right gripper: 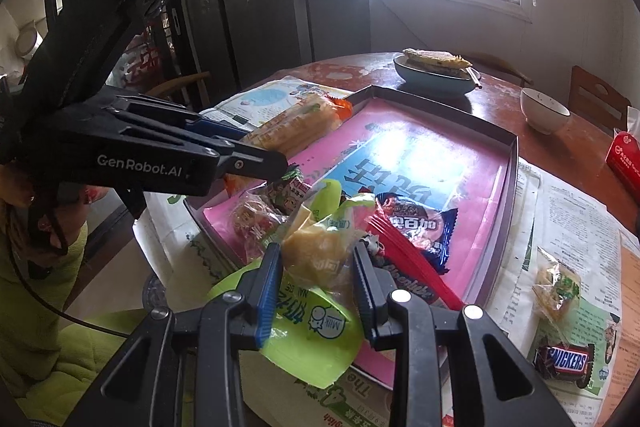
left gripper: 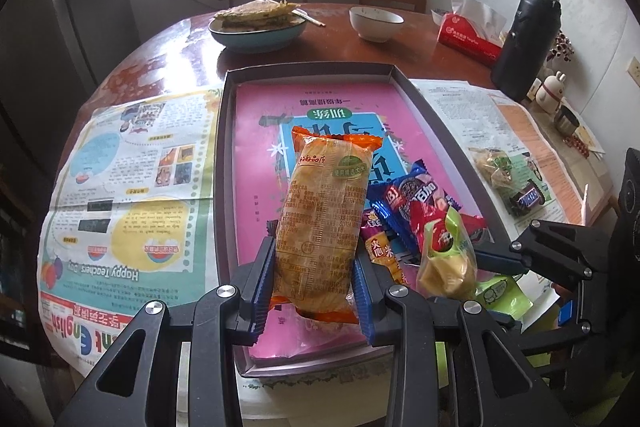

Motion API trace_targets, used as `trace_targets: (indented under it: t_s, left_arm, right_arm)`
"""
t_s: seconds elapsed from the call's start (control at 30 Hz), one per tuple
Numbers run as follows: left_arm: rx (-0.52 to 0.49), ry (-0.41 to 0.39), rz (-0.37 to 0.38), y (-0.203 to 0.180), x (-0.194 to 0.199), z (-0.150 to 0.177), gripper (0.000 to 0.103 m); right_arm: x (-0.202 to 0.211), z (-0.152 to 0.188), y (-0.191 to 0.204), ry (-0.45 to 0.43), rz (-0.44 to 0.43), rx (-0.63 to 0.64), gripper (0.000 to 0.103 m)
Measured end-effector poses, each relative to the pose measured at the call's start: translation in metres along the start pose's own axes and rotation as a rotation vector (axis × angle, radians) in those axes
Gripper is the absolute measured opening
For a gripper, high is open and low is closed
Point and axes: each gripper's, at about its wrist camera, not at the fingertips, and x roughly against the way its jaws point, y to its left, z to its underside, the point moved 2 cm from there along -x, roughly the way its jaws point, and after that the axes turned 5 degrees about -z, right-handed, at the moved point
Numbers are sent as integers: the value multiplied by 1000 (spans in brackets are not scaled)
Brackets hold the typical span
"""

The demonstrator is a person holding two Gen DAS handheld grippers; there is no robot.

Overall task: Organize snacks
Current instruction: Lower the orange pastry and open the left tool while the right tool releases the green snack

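Observation:
My left gripper (left gripper: 314, 289) is shut on a long orange-wrapped bread pack (left gripper: 324, 219) and holds it over the shallow box tray (left gripper: 224, 155) with its pink lining. It also shows in the right wrist view (right gripper: 296, 125). My right gripper (right gripper: 316, 281) is shut on a green-wrapped yellow cake pack (right gripper: 316, 251), at the tray's near right corner; it shows in the left wrist view too (left gripper: 448, 259). A blue cookie pack (left gripper: 404, 203) and a red pack (right gripper: 404, 263) lie in the tray.
A Snickers bar (right gripper: 564, 363) and a clear snack bag (right gripper: 556, 287) lie on newspaper right of the tray. A dish of flatbread (left gripper: 258, 27), a white bowl (left gripper: 376, 23), a red tissue box (left gripper: 468, 39) and a black flask (left gripper: 524, 39) stand behind.

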Motion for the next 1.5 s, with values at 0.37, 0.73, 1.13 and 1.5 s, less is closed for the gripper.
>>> trace_targets:
  t_s: [0.37,0.73,1.13,1.5]
  left_arm:
    - [-16,26,0,-6,-11,0,36]
    - [-21,35,-4,-8,-16,0,36]
    - [-26,36,-9,-8,-16,0,36]
    - [-10,43,-11,-4,-16,1,36]
  right_arm:
    - [-6,-2,-7,-15,46,-8,35]
    - [-8,-1,-14,-24,68,-39,37]
    - [-6,0,-13,-26,61,-40,39]
    - [7,-1,-13,-49,61,-44,39]
